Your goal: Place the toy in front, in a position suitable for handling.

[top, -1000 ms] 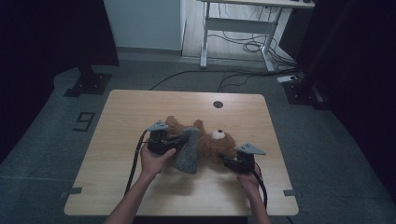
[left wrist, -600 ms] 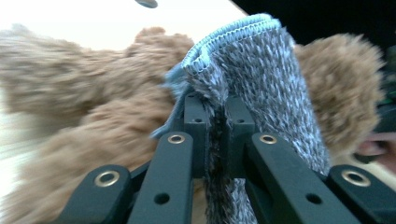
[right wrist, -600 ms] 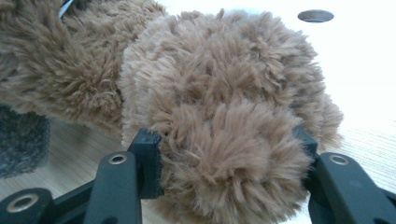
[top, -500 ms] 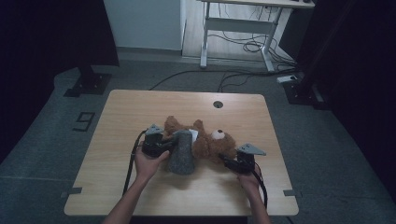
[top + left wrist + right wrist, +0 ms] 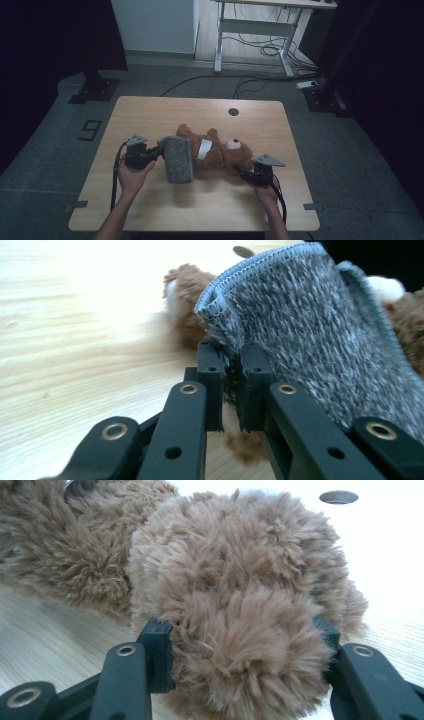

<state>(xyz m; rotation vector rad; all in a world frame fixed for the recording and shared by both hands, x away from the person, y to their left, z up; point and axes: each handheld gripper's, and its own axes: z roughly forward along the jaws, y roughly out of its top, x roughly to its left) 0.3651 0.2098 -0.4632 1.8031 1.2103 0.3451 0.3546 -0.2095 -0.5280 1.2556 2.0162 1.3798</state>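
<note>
With the right gripper (image 5: 243, 173) clamped on the head of the teddy (image 5: 220, 152) lying mid-table (image 5: 150, 112), the left gripper (image 5: 159, 154), pinching the grey knit garment (image 5: 178, 159), has drawn it leftward off the body, so undressing looks nearly done

Both forearms come in from the near edge. The left hand (image 5: 131, 176) holds the left gripper (image 5: 159, 152) low and nearly level, its 2 jaws pinched almost together on knit fabric. The right hand (image 5: 266, 192) holds the right gripper (image 5: 241, 172) level, its 2 jaws partly spread and pressing into brown plush between them.
</note>
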